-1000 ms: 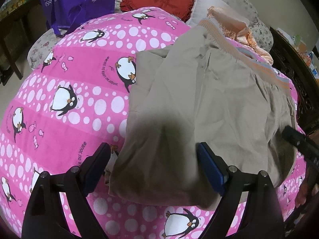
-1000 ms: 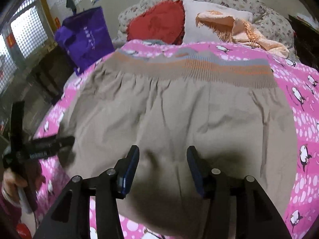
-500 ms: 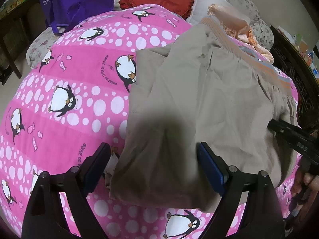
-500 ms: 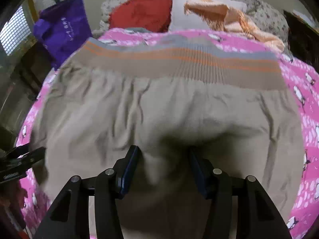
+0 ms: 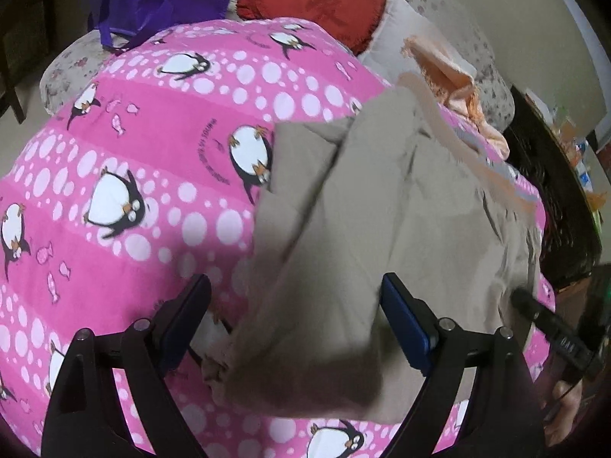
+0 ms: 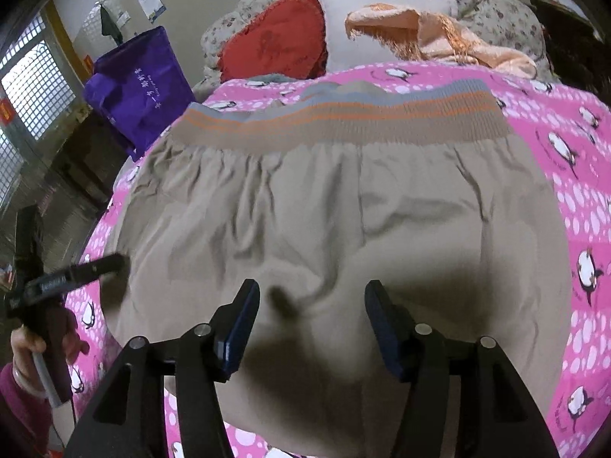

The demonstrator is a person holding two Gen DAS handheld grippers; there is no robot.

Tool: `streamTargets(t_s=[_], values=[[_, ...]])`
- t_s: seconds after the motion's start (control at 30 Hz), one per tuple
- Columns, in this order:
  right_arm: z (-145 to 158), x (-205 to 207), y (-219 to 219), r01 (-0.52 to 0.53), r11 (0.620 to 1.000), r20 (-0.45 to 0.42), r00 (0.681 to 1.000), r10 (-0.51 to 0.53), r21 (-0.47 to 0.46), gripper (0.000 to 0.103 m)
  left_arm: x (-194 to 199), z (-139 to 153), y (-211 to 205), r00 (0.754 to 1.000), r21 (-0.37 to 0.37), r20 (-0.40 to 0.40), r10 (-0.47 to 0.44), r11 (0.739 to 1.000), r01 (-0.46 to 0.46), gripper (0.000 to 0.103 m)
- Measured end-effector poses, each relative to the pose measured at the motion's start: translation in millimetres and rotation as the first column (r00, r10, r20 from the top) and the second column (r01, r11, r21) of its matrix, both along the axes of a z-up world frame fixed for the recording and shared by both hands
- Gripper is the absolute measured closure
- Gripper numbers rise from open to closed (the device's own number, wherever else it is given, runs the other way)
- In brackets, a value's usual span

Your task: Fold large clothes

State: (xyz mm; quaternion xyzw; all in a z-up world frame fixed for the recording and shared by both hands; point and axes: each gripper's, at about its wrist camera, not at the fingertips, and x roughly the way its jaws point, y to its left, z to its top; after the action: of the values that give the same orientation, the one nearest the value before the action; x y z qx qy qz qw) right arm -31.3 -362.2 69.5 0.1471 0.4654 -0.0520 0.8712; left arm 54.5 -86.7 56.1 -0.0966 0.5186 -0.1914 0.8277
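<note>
**Tan trousers spread on a bed, with two hand-held grippers above the near edge**

A purple bag point(image 6: 139, 84) stands at the far left corner of the bed point(image 6: 588, 175); its contents are hidden. At the head of the bed lie a red cushion point(image 6: 275, 45), a pale pillow point(image 6: 343, 26) and a peach fringed cloth point(image 6: 439, 34).

The tan trousers point(image 6: 324, 210) lie flat on the pink penguin-print cover, the striped elastic waistband point(image 6: 343, 122) toward the head of the bed. Their near part is in shadow and runs out of view behind the gripper arms. In the left wrist view the cloth is blurred, and a folded layer with a bunched hem point(image 5: 217, 366) lies near the cover's near edge.

The right hand-held gripper point(image 6: 311, 324) is over the middle of the trousers' near part. Its jaws have just been opening and stand moderately apart with cloth showing between them; the pads do not press on it. The left hand-held gripper point(image 5: 296, 324) is over the trousers' left edge with jaws wide, the folded layer lying between and below them, ungripped. Each gripper's tip shows at the edge of the other's view, along with part of a hand point(image 6: 28, 347) on its handle.
</note>
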Motion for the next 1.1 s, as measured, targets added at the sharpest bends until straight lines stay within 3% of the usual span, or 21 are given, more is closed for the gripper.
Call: streamTargets(t_s=[0.07, 0.43, 1.1], values=[[-2.3, -1.4, -3.7, 0.006, 1.000, -0.005, 1.000, -0.006, 0.014, 0.044, 4.7, -1.5, 1.6, 1.000, -0.028, -0.011, 0.007, 1.000, -0.007, 0.011], [-13.0, -3.6, -7.9, 0.010, 0.999, -0.029, 1.000, -0.009, 0.038, 0.039, 10.7, -12.3, -7.2, 1.000, 0.021, -0.024, -0.002, 1.000, 0.002, 0.011], [-15.9, -7.2, -7.9, 0.014, 0.998, -0.036, 0.999, -0.012, 0.055, 0.035, 14.1, -15.3, -5.0, 0.999, 0.017, -0.043, -0.004, 1.000, 0.004, 0.011]])
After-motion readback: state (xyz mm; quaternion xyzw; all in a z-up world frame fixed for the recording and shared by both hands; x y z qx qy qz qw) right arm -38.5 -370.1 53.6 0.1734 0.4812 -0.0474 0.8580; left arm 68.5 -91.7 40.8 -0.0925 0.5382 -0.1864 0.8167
